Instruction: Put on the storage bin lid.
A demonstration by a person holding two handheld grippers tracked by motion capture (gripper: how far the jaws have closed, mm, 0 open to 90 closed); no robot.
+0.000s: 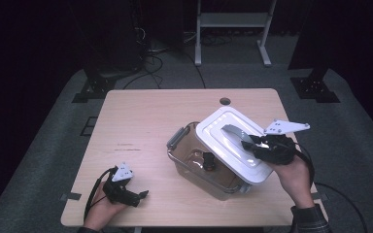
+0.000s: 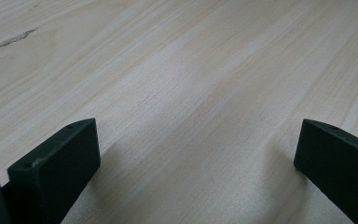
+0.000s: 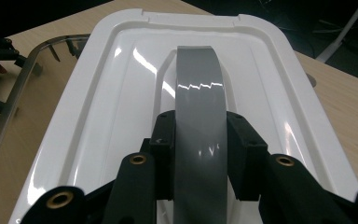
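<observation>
The right gripper (image 1: 253, 144) is clamped on the grey handle (image 3: 200, 121) of the white lid (image 1: 218, 127) — the lid sits askew over the clear box (image 1: 187, 160), tilted and half off it. A small dark thing (image 1: 208, 160) lies inside, perhaps a toy. The left gripper (image 1: 138, 196) rests on the table (image 1: 141, 116), jaws wide apart and empty.

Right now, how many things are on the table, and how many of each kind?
Clear boxes: 1, the clear box
White lids: 1, the white lid, lifted by its grey handle in the right gripper
Small dark things inside the box: 1, the small dark thing, too small to tell what
Total: 3
</observation>
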